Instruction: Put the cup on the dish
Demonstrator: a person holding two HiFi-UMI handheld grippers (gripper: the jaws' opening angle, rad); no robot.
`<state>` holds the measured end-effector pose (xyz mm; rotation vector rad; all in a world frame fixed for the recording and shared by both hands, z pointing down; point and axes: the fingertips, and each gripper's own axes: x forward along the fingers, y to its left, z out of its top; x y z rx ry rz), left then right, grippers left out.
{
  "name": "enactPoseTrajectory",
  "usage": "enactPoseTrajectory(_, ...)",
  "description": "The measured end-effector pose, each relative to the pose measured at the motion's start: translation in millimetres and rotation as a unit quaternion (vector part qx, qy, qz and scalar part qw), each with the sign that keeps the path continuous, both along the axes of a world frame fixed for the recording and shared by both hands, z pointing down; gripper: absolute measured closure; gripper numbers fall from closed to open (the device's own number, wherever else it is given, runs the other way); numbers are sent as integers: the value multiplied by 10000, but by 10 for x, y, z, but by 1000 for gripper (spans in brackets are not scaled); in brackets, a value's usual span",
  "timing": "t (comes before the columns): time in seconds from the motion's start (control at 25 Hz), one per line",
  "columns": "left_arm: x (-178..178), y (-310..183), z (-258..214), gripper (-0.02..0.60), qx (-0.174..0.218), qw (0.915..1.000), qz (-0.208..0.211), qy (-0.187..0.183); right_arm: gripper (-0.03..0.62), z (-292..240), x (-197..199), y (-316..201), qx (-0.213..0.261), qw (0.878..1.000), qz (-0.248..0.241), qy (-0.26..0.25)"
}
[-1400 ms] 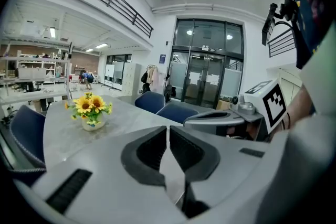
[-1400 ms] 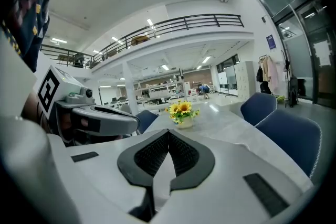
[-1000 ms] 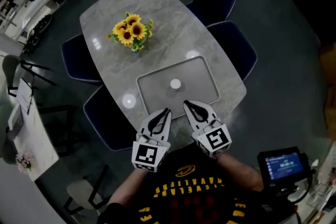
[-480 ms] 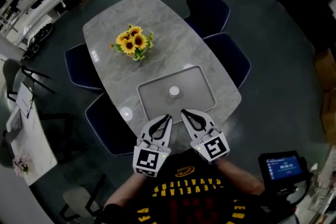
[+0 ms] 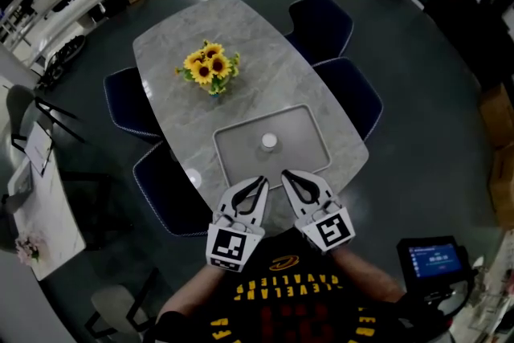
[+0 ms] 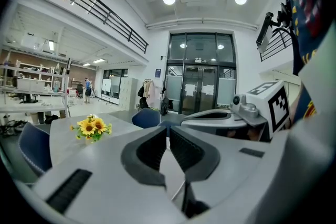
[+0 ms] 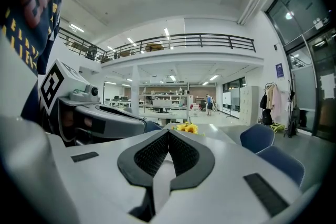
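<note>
A small white cup (image 5: 269,142) stands in the middle of a grey rectangular tray-like dish (image 5: 233,158) on the marble table (image 5: 177,52). My left gripper (image 5: 262,181) and right gripper (image 5: 285,174) hang side by side over the table's near edge, just short of the dish. Both are shut with nothing in them. In the left gripper view the jaws (image 6: 168,131) meet with nothing between them, and the same holds in the right gripper view (image 7: 168,132). Neither gripper view shows the cup.
A bunch of sunflowers (image 5: 209,67) stands at the table's far half, also in the gripper views as yellow sunflowers (image 6: 93,127) (image 7: 186,127). Dark blue chairs (image 5: 325,20) (image 5: 161,181) flank the table. A handheld screen (image 5: 434,259) sits at lower right.
The head view has shifted, so the table sits slightly lower and further right in the picture. Both grippers stay shut and side by side before the dish.
</note>
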<state>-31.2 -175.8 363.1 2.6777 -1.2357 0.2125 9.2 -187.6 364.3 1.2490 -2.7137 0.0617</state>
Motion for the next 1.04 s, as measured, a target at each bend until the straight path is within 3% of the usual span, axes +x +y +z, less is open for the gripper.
enactPoseTrajectory(0.68,-25,40,-172,561,1,9999,73,87,586,-206,83,-56,181,9997,151,7)
enactPoseTrajectory(0.84,-66,16,-234,561,-35,9997,-126,212,586,-159,52,-65,81,9999,16,151)
enactPoseTrajectory(1.04,-213,-118,-183,561,128,9987,-478,-78,586,-83,-132,-211,1,9996,-263,-117)
